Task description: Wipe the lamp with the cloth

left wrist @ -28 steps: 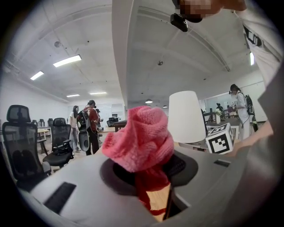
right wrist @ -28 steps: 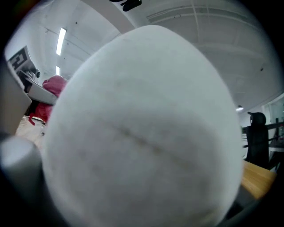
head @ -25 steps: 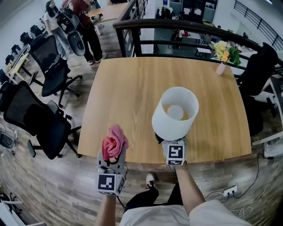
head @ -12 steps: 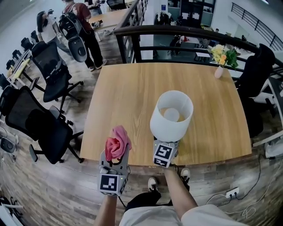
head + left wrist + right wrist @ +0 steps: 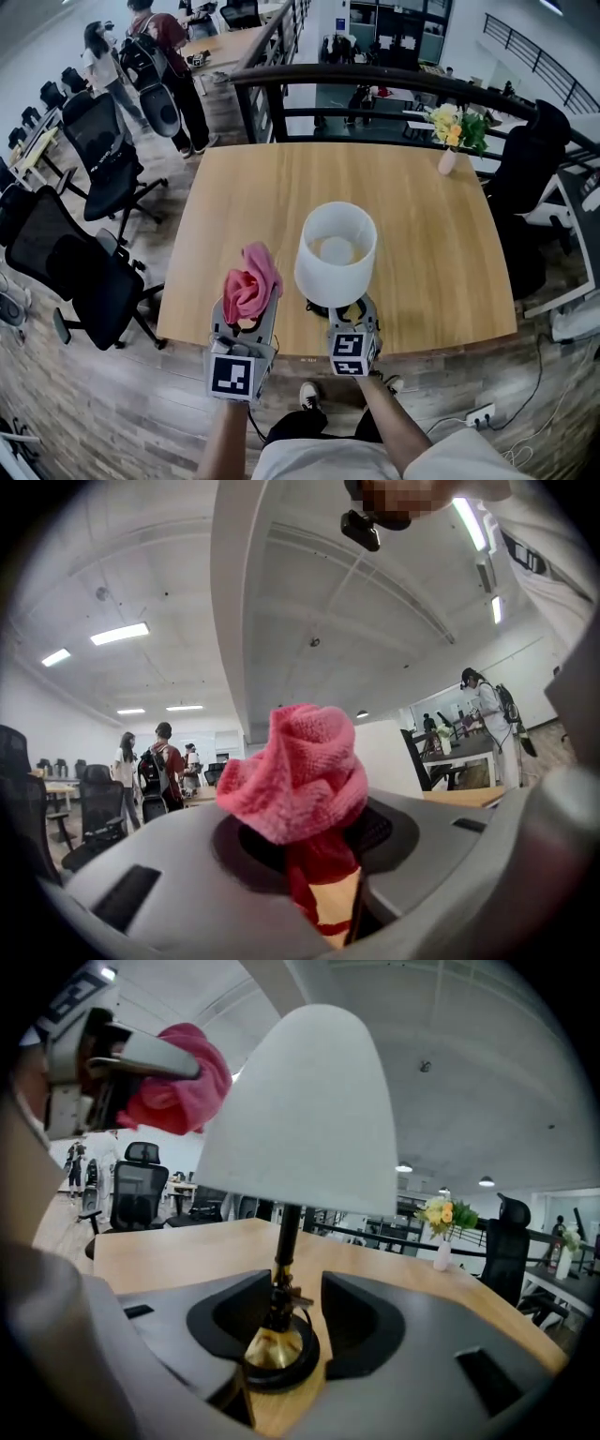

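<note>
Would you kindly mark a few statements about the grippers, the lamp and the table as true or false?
1. The left gripper holds a pink cloth. True.
2. The right gripper is shut on the lamp. False: its jaws stand apart, having just been opening, with the lamp's stem between them.
3. A vase of flowers stands near the far right corner of the table. True.
4. The lamp lies on its side. False: it stands upright on the table.

Your wooden table (image 5: 244, 197) carried the lamp (image 5: 336, 253) near your edge and a flower vase (image 5: 447, 159) at its far right corner.
</note>
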Motion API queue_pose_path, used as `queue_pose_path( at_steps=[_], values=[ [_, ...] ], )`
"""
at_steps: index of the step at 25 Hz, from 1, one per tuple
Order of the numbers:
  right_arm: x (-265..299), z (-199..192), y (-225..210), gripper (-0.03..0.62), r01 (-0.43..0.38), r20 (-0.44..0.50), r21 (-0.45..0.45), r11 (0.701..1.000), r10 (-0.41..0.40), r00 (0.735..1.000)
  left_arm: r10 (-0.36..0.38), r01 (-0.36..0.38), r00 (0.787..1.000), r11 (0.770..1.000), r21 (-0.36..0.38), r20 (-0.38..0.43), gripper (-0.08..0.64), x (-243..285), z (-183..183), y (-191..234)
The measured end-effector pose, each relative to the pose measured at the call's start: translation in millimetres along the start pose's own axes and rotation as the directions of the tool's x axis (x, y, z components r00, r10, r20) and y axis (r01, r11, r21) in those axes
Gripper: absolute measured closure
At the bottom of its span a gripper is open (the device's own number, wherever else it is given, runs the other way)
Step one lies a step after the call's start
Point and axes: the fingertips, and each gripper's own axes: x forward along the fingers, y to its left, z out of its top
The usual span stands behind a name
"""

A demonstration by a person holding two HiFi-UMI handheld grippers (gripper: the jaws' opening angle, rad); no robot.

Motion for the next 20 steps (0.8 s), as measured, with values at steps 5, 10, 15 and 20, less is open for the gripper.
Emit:
queue_pose_path(
  at_steps=[5, 10, 15, 20],
  values=[
    [-42.1, -13.5, -19.5, 0.402, -0.099, -0.027, 0.003, 0.995, 0.099, 0.995, 0.001, -0.002, 1.0, 0.997, 0.076, 0.012, 0.396, 24.3, 31.3, -19.8],
    [-78.5, 2.2, -47.0, 0.404, -0.179, 0.002, 0.042, 0.983, 0.179, 0.984, 0.011, -0.013, 1.0, 0.987, 0.157, 0.013, 0.397, 34.2, 57.1, -54.0],
    [-100.0, 35.6, -84.5, 0.463, -0.241, 0.079, 0.058, 0.969, 0.236, 0.969, 0.035, -0.027, 0.999, 0.968, 0.248, -0.03, 0.397, 34.9, 57.7, -72.3],
    [-101.8, 69.8, -115.3, 0.463, -0.268, 0.146, 0.046, 0.962, 0.259, 0.955, 0.063, -0.023, 0.992, 0.941, 0.338, -0.109, 0.397, 36.5, 40.7, -85.8]
  ],
)
